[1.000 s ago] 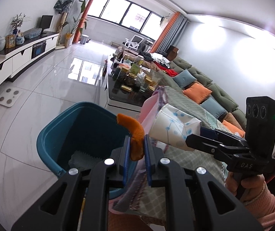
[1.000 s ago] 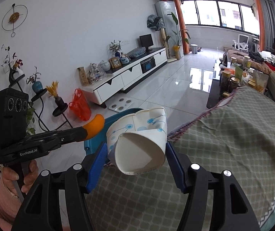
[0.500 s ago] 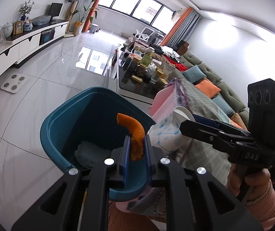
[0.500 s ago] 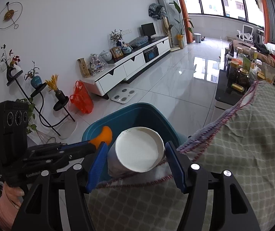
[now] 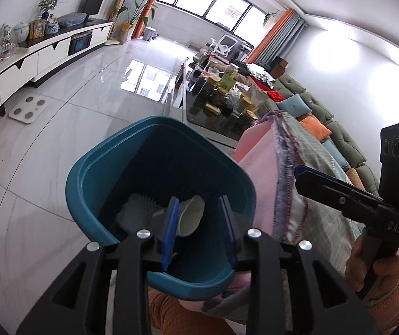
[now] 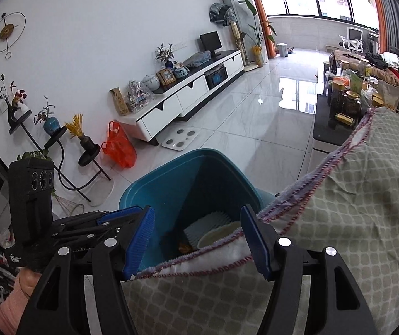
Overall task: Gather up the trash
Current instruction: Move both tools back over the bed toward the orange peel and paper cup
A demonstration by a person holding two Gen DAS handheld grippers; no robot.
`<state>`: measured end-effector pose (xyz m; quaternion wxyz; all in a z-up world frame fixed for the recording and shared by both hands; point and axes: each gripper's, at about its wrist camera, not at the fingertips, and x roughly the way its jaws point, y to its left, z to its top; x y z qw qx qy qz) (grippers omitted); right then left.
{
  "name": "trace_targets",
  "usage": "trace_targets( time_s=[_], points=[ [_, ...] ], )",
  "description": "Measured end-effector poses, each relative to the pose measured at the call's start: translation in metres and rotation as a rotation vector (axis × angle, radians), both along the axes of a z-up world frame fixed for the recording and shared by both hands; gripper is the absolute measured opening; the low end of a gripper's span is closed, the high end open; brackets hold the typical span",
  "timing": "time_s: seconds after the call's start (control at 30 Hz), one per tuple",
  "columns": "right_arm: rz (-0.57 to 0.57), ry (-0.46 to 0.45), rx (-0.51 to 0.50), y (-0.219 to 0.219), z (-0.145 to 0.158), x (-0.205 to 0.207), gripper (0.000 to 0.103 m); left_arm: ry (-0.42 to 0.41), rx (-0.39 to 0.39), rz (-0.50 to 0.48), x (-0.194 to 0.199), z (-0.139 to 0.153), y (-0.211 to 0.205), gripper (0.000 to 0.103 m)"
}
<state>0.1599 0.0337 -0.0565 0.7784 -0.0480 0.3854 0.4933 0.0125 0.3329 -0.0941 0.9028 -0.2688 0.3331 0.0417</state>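
Left gripper (image 5: 200, 209) over the deep teal plastic bin (image 5: 154, 150), jaws just opened and empty, right gripper (image 6: 198, 223) open beside it, white paper cup (image 6: 217, 236) lying inside

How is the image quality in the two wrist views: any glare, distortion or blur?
Left wrist view: strong fisheye bending, blown-out glare patches on the right wall, window reflection on the glossy floor; the teal bin is sharp, its inside dark. Right wrist view: same barrel distortion, dark vignette corners, bright windows overexposed; the bin and checked cloth are sharp, no motion blur.
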Motion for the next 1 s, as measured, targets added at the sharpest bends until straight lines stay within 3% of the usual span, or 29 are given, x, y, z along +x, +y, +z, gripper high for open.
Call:
trace_targets(
  time_s=[0.53, 0.73, 1.0],
  points=[
    [-0.072, -0.074, 0.109, -0.082, 0.028, -0.018, 0.064, -0.176, 0.105, -0.133, -0.014, 0.050, -0.062, 0.047],
    [-0.163, -0.111, 0.125, -0.136, 0.035, -0.021, 0.064, -0.209, 0.108, -0.248, -0.006, 0.055, -0.099, 0.048],
    [-0.332, -0.136, 0.130, -0.215, 0.036, -0.020, 0.064, -0.206, 0.095, -0.471, 0.018, 0.051, -0.174, 0.048]
  ],
)
